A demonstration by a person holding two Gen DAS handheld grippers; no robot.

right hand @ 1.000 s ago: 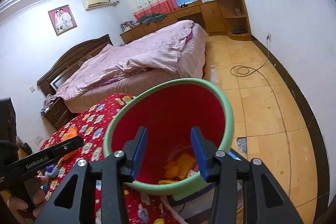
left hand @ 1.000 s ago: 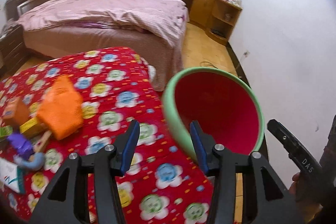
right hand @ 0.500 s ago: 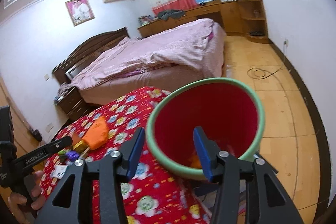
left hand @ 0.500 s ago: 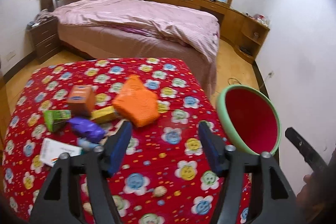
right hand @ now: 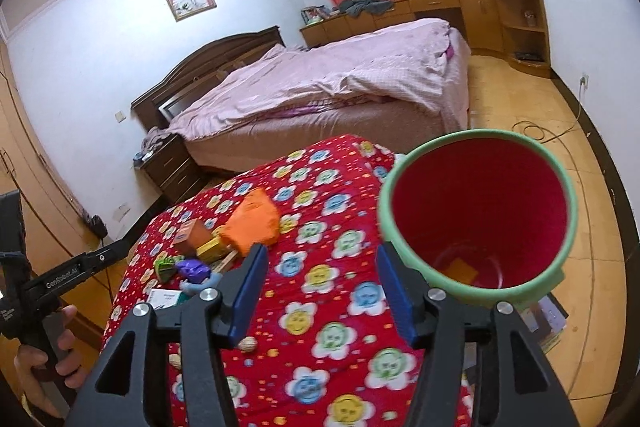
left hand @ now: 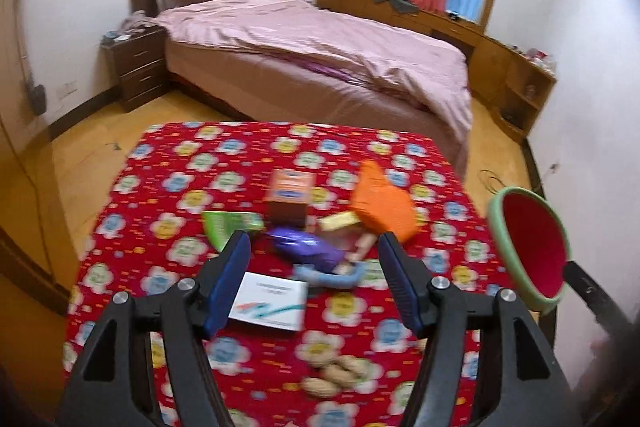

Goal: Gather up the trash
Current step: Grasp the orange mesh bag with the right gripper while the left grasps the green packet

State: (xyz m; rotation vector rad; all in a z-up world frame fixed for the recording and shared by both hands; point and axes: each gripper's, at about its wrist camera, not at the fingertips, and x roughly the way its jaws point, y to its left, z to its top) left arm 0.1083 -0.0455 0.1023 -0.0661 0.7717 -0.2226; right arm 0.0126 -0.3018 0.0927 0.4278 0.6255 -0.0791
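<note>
A red bin with a green rim stands off the right edge of the red flowered table; it also shows in the left wrist view. Trash lies on the table: an orange bag, a brown box, a green packet, a purple wrapper, a yellow piece, a white card and peanuts. My left gripper is open and empty above the card and wrapper. My right gripper is open and empty over the table, left of the bin.
A bed with pink covers stands beyond the table, a dark nightstand to its left. Wooden cabinets line the far right wall. A cable lies on the wooden floor.
Both grippers have swung left, away from the bin toward the trash on the table. The left gripper's jaws have opened wider. The bin now sits at the right of both views.
</note>
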